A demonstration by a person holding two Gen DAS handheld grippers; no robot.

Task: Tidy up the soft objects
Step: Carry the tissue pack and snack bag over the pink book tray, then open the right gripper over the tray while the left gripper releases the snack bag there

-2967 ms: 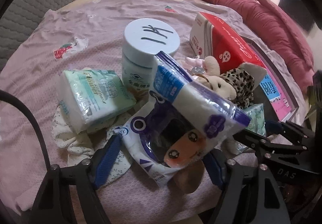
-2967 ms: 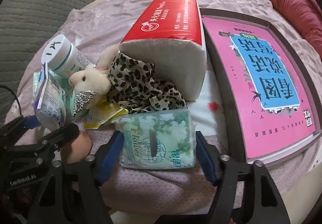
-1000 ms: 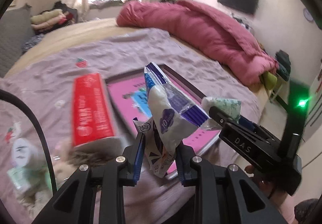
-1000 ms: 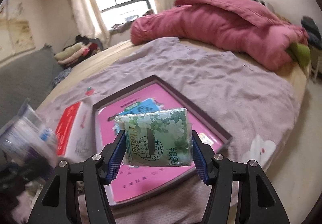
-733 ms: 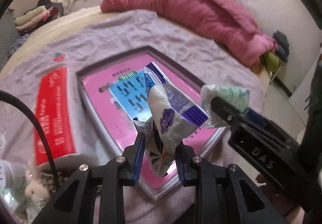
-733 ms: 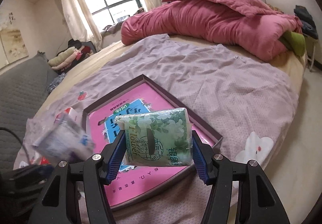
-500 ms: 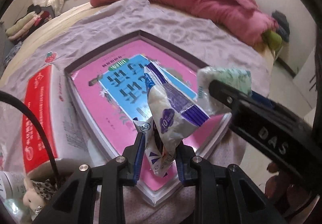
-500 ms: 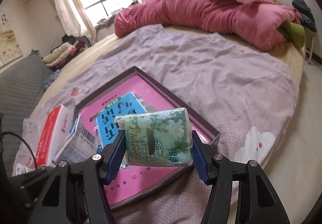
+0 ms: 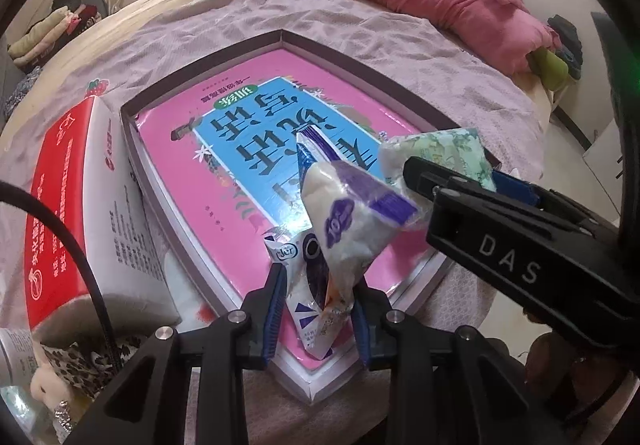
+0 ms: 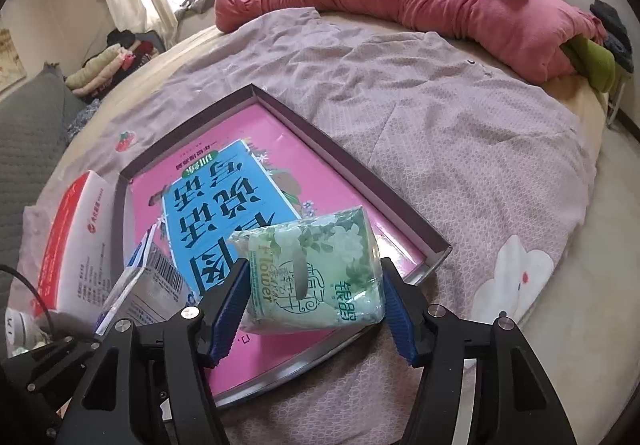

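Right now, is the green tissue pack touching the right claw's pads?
Touching. The right wrist view shows both blue pads pressed against the sides of the green tissue pack.

The plush rabbit (image 9: 42, 385) is cut off at the left wrist view's lower-left edge, partly behind a black cable (image 9: 80, 265). The white bottle (image 10: 18, 325) shows only a sliver. The red tissue box's (image 9: 56, 205) print is unreadable.
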